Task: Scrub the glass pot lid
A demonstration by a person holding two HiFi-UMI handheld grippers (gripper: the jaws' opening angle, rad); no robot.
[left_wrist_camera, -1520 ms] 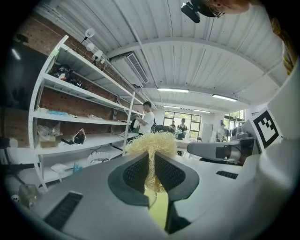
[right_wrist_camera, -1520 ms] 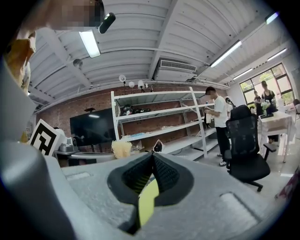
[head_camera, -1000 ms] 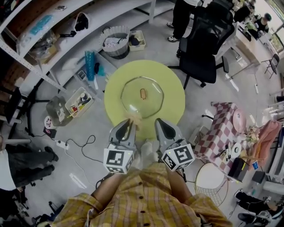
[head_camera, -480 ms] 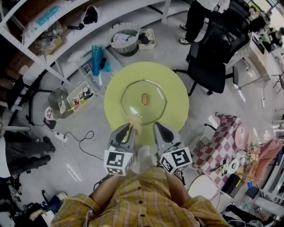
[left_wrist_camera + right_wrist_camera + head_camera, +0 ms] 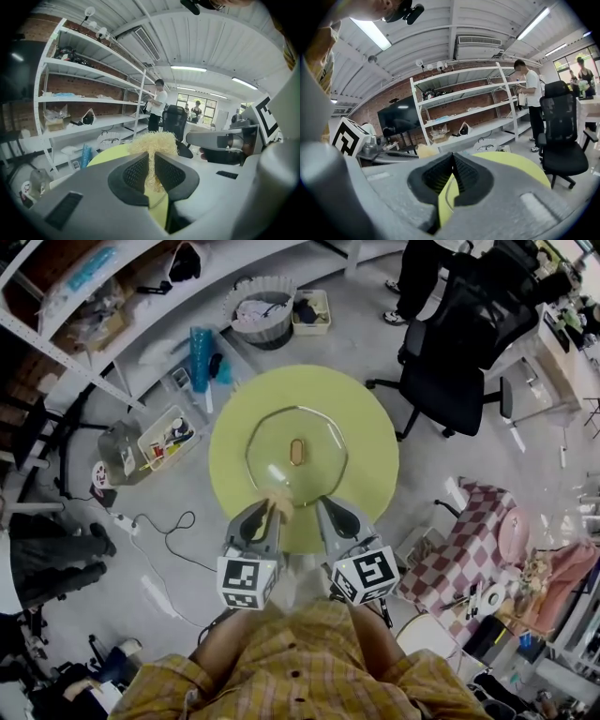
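We note the glass lid (image 5: pixel 296 456) lying flat at the centre of the round yellow-green surface (image 5: pixel 375 427). The left tongs (image 5: pixel 270 507), held level over the lid's near rim, are clamped on a straw-coloured scrubber (image 5: pixel 152 143). The right tongs (image 5: pixel 452 161), alongside, are pressed together on nothing.

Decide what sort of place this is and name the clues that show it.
Probably a workshop or lab shared with an office: open metal shelving holding boxes against a brick wall, and a black office chair on a bare floor.
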